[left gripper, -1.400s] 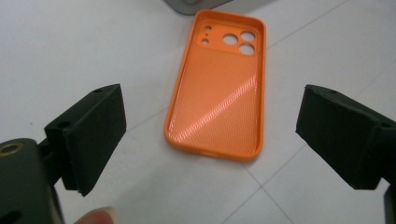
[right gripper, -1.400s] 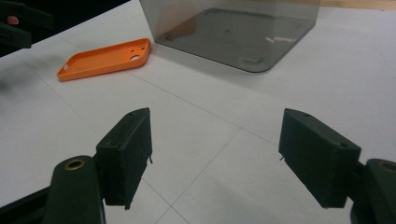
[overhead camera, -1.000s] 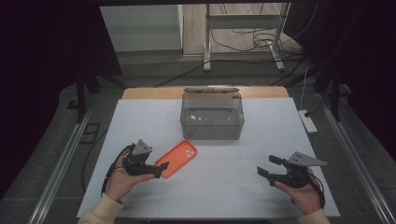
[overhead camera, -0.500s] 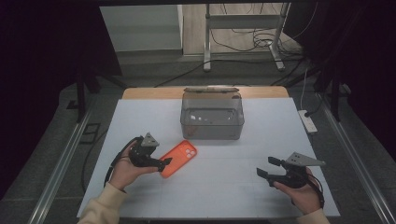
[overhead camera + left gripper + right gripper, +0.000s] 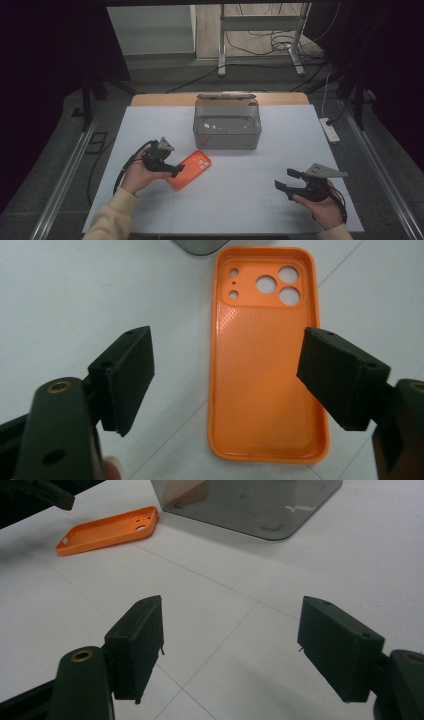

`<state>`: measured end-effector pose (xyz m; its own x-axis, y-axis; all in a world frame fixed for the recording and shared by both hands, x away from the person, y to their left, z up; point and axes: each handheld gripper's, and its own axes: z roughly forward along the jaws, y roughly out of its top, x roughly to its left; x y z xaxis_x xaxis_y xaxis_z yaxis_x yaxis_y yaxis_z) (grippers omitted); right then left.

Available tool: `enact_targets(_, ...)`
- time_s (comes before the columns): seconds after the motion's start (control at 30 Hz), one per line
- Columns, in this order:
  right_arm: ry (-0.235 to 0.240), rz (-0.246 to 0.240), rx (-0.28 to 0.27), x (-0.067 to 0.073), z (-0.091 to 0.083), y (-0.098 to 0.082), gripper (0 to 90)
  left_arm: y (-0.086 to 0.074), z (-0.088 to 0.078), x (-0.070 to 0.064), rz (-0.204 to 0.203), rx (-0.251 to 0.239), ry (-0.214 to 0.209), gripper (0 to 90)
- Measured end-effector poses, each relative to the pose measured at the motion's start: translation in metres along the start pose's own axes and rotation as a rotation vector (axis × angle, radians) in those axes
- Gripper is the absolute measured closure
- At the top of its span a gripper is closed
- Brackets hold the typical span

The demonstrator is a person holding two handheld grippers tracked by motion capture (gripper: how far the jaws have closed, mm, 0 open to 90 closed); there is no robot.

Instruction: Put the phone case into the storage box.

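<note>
Both tongs (image 5: pixel 227 375) (image 5: pixel 230 647) gape; left closing astride the orange case's (image 5: pixel 267 385) long edges, untouched.

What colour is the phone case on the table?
Orange; the phone case shows best in the left gripper view.

we see orange phone case (image 5: pixel 267 390): soft-looking matt plastic or rubber, inner face finely dimpled, rim smooth. we note box (image 5: pixel 227 125): smoky see-through plastic, glossy, catching glints. table (image 5: pixel 250 200): white, smooth, matt, thin seams. gripper jaws: black matt plastic, brass-coloured insert at base.
</note>
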<state>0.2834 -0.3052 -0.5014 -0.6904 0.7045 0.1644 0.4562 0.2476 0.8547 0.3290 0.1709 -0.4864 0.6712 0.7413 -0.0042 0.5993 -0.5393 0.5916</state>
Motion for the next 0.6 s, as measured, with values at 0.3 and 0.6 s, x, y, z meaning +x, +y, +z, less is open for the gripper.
enact_targets(0.3, 0.001, 0.003, 0.011, -0.001, 0.001, -0.001, 26.5, 0.006, 0.012, 0.004, 0.033, 0.069, -0.007, 29.2)
enact_targets(0.6, -0.004, 0.004, 0.012, -0.001, 0.001, -0.001, 26.5, 0.013, 0.021, 0.006, 0.053, 0.100, -0.007, 36.8)
